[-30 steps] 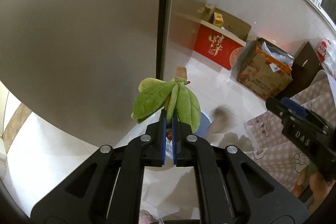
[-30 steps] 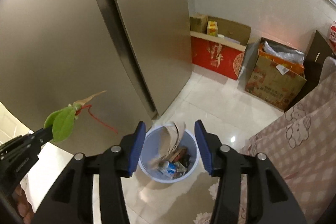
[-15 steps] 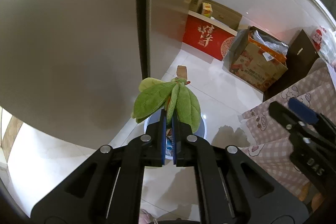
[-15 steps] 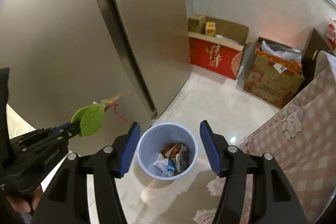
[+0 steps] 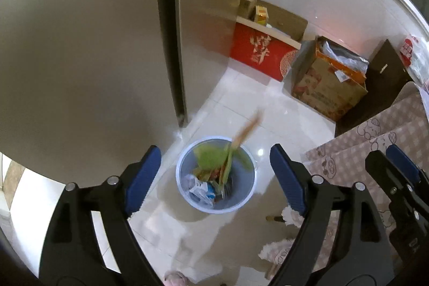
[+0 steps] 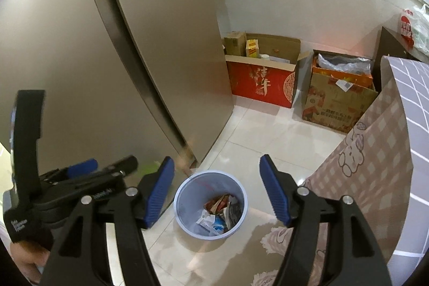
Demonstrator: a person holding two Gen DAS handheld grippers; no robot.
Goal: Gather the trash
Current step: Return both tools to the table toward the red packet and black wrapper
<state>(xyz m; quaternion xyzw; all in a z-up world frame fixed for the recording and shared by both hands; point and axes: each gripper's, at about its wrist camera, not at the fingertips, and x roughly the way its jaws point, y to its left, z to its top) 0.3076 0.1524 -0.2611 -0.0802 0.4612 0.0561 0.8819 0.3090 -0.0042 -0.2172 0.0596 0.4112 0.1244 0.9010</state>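
A light blue trash bin [image 5: 187, 192] stands on the white tile floor beside the fridge, with wrappers and paper inside; it also shows in the right wrist view [image 6: 187, 216]. A green leafy sprig [image 5: 214, 160] with a brown stem is blurred, falling over the bin's far rim. My left gripper [image 5: 215, 176] is open and empty above the bin. My right gripper [image 6: 217, 192] is open and empty, also above the bin. The left gripper shows at the left of the right wrist view [image 6: 104, 170].
A tall steel fridge [image 5: 80, 44] fills the left. A red box [image 5: 260, 55] and a brown carton [image 5: 327, 87] stand against the far wall. A checked cloth-covered table [image 6: 375, 173] is at the right. A patterned rug [image 6: 281, 259] lies by the bin.
My left gripper has opened and let go of the leafy sprig, which now drops into the bin. The right gripper has stayed open and tilted up a little.
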